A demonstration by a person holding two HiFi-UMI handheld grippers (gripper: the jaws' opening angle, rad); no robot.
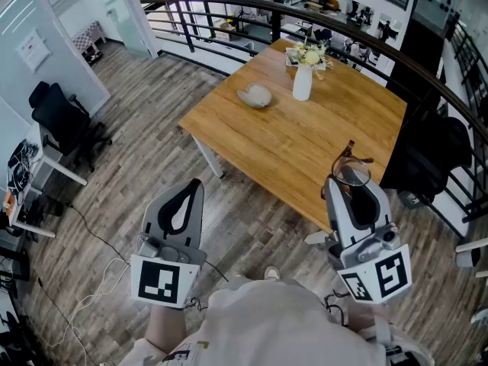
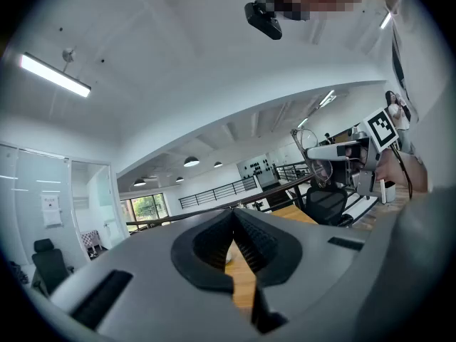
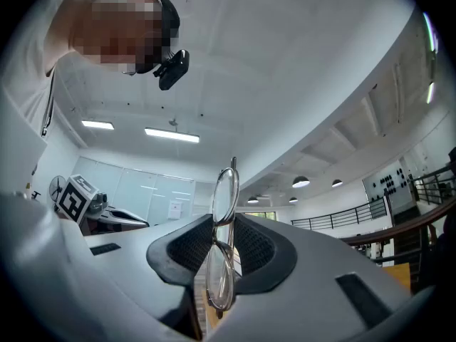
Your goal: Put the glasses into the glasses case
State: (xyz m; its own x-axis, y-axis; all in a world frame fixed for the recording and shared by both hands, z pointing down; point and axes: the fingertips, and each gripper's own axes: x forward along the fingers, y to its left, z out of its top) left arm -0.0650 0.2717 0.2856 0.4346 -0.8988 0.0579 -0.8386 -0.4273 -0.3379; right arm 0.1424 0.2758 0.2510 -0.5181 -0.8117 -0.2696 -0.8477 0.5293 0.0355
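Note:
In the head view a grey glasses case (image 1: 257, 95) lies on the far part of the wooden table (image 1: 305, 143). My right gripper (image 1: 345, 181) hovers over the table's near edge, shut on a pair of thin-rimmed glasses (image 1: 350, 168). In the right gripper view the glasses (image 3: 222, 255) stand edge-on, pinched between the pads, with one lens rising above the jaws. My left gripper (image 1: 191, 191) is held over the floor, left of the table, apart from the case. Its jaws are shut with nothing between them, and the fingertips (image 2: 242, 223) meet in the left gripper view.
A white vase (image 1: 303, 82) with flowers stands on the table to the right of the case. A dark railing (image 1: 229, 10) curves behind the table. One black chair (image 1: 427, 155) stands at the table's right, another (image 1: 65, 120) at the far left. Cables (image 1: 91, 296) trail across the wood floor.

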